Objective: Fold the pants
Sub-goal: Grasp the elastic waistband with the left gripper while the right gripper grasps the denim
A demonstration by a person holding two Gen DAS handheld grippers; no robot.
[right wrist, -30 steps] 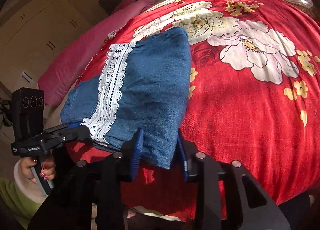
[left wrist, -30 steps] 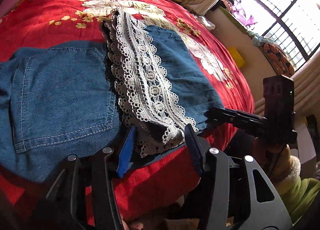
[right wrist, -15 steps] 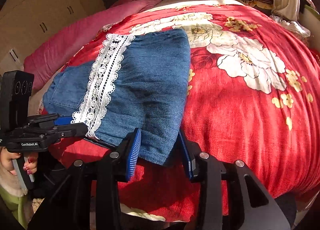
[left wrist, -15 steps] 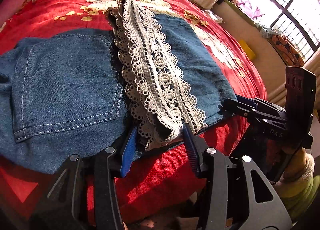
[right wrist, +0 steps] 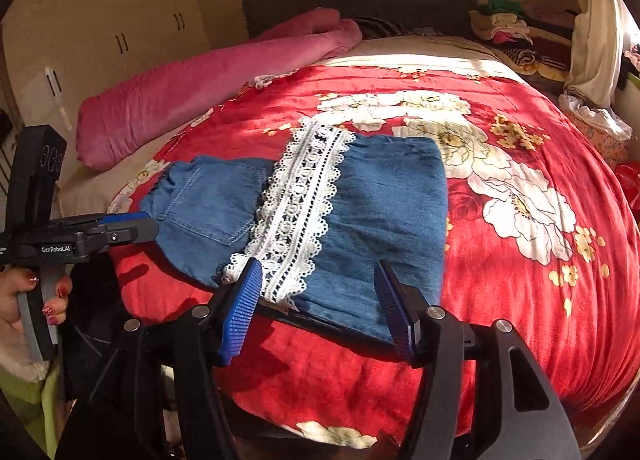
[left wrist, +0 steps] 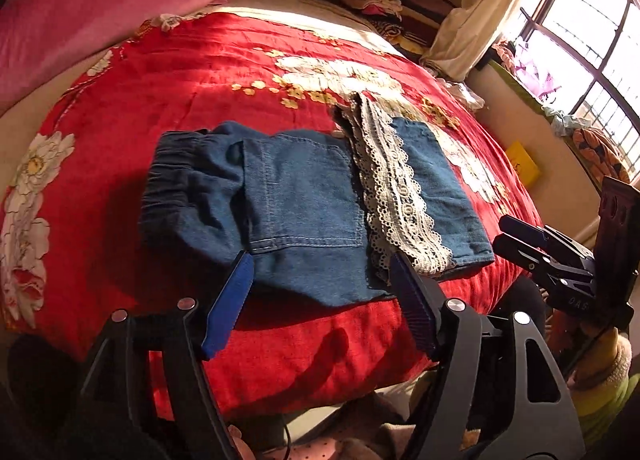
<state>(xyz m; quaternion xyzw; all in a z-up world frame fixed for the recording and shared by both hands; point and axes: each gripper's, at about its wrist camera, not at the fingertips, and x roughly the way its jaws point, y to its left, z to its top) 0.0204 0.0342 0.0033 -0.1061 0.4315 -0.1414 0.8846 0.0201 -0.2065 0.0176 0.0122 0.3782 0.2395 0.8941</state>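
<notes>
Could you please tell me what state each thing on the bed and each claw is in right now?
Pants: folded, lying flat on the bedspread, lace band on top.
Lace band: lying straight across the fold.
Left claw: jaws opening, nothing pinched.
Right claw: jaws opening, nothing pinched.
Bedspread: spread over the bed.
Pink blanket: rolled up near the headboard.
</notes>
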